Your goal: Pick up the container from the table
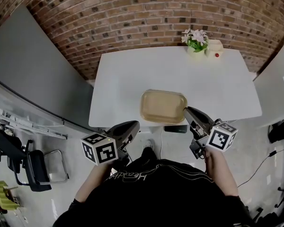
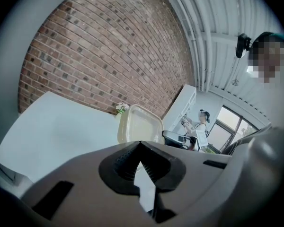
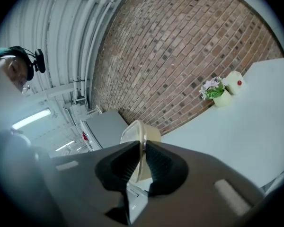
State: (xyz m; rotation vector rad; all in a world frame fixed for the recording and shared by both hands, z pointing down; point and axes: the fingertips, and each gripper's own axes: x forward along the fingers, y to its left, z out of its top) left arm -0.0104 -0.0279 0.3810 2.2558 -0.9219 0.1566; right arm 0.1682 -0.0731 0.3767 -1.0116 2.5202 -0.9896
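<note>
The container (image 1: 163, 106), a shallow beige tub with a clear lid, hangs over the near edge of the white table (image 1: 128, 79). My right gripper (image 1: 186, 110) is shut on its right rim; in the right gripper view the rim (image 3: 141, 138) stands edge-on between the jaws of my right gripper (image 3: 142, 145). My left gripper (image 1: 134, 125) is below and left of the tub, apart from it. Its jaws meet at the tips with nothing between them in the left gripper view (image 2: 141, 144), where the container (image 2: 139, 124) shows ahead.
A small pot of flowers (image 1: 196, 42) and a pale jar with a red dot (image 1: 215, 48) stand at the table's far edge by the brick wall. A black chair (image 1: 33, 167) is on the floor at the left. A dark flat object (image 1: 175, 128) lies under the table's near edge.
</note>
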